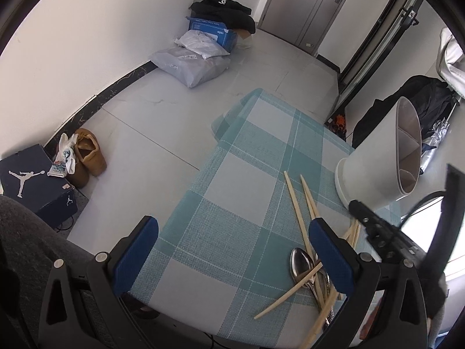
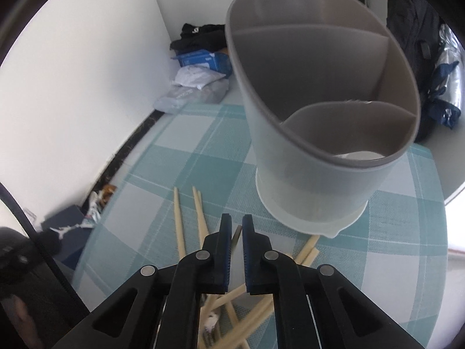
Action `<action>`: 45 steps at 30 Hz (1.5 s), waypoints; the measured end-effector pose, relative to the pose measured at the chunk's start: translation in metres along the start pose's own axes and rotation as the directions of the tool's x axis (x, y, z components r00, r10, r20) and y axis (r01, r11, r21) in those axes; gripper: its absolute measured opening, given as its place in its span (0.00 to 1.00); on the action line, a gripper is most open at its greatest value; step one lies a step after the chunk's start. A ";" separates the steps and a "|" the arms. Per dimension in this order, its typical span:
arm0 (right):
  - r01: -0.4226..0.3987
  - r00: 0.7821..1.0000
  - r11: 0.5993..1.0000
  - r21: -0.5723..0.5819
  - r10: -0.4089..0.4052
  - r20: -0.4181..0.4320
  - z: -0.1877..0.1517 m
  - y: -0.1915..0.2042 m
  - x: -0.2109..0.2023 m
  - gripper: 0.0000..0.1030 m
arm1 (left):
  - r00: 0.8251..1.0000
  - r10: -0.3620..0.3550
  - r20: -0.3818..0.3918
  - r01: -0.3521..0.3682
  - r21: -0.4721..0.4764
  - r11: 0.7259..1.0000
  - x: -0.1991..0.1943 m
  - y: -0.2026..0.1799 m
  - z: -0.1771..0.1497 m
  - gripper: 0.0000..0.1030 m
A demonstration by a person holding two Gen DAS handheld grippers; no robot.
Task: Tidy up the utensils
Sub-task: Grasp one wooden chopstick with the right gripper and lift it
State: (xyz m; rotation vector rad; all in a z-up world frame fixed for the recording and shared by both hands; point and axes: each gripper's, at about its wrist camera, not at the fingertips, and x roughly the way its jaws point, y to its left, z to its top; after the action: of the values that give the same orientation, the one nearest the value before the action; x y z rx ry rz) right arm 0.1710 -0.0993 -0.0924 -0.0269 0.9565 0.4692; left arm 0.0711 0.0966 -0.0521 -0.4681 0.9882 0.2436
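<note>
A white utensil holder (image 2: 314, 133) with inner dividers stands on the table with the teal checked cloth (image 2: 186, 157); it also shows in the left wrist view (image 1: 380, 160). Several wooden chopsticks (image 1: 302, 212) and a metal spoon (image 1: 302, 264) lie in a loose pile in front of it. My left gripper (image 1: 232, 250) is open and empty above the cloth, left of the pile. My right gripper (image 2: 237, 226) is shut on a thin metal utensil handle (image 2: 236, 236), just above the chopsticks (image 2: 180, 218) and in front of the holder.
The table edge (image 1: 186, 186) drops to a tiled floor on the left. On the floor lie a shoe box (image 1: 32, 183), brown shoes (image 1: 87, 157), parcels (image 1: 191, 61) and a blue box (image 1: 212, 32). A black bag (image 2: 418, 43) sits behind the holder.
</note>
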 end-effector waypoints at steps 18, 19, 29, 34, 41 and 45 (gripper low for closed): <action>-0.173 0.970 0.977 0.121 0.148 0.190 -0.002 -0.047 -0.072 0.03 | 0.993 0.031 -0.112 -0.020 0.096 0.995 0.022 -0.019 -0.001 0.99; -0.181 0.967 0.976 0.123 0.153 0.205 0.000 -0.048 -0.075 0.03 | 0.993 0.033 -0.117 -0.021 0.097 0.995 0.023 -0.020 0.001 0.99; -0.220 0.936 0.968 0.120 0.174 0.306 -0.001 -0.068 -0.118 0.03 | 0.972 0.003 -0.236 0.019 0.093 0.995 0.048 -0.036 0.009 0.97; -0.229 0.924 0.967 0.112 0.179 0.338 -0.003 -0.073 -0.128 0.03 | 0.944 -0.045 -0.327 0.088 0.117 0.989 0.053 -0.043 -0.007 0.80; -0.247 0.915 0.963 0.105 0.196 0.354 -0.008 -0.078 -0.131 0.03 | 0.914 -0.076 -0.399 0.143 0.142 0.979 0.060 -0.050 -0.018 0.58; -0.256 0.910 0.960 0.113 0.200 0.363 -0.009 -0.081 -0.132 0.03 | 0.917 -0.051 -0.396 0.145 0.211 0.967 0.057 -0.059 -0.023 0.48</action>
State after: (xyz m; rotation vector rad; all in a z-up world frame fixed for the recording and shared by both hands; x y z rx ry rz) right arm 0.1323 -0.2236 -0.0076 0.3082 0.6444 0.5907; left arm 0.1088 0.0330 -0.0954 -0.3517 1.3599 -0.0651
